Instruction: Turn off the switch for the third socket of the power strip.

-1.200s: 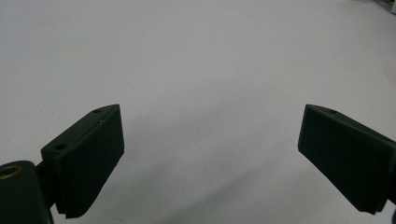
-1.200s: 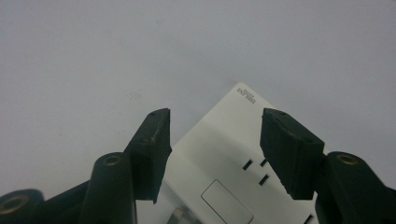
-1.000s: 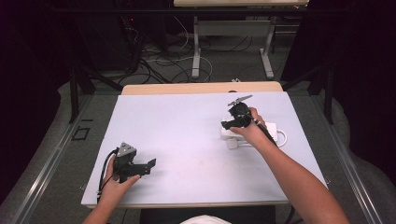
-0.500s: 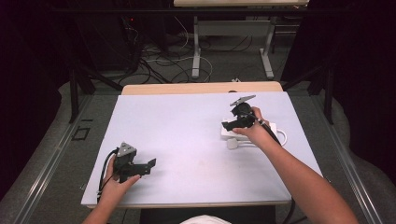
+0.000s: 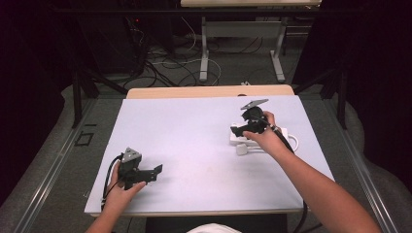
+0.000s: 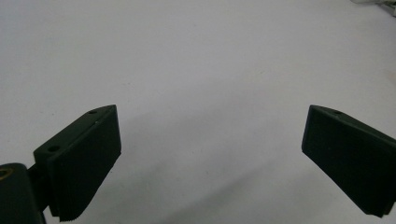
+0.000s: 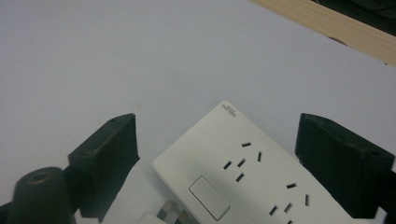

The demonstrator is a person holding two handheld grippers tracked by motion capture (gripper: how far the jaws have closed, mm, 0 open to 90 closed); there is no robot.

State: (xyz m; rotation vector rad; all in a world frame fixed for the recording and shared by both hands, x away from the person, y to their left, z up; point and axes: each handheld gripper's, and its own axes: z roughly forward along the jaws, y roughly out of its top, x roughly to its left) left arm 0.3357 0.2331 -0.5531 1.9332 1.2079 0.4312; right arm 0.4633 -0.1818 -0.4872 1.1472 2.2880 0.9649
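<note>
Little has shifted: the right tool [image 5: 239, 129] has edged slightly toward twelve o'clock over the white power strip [image 7: 252, 179], while the left tool [image 5: 154, 172] stays parked near seven o'clock on the tabletop [image 5: 194, 131]. Both tools gape wide, holding nothing. My guess is a grasp on the strip is being lined up. It lies flat at about three o'clock, long axis running roughly nine to three, a white plug [image 5: 242, 149] just beside it.
</note>
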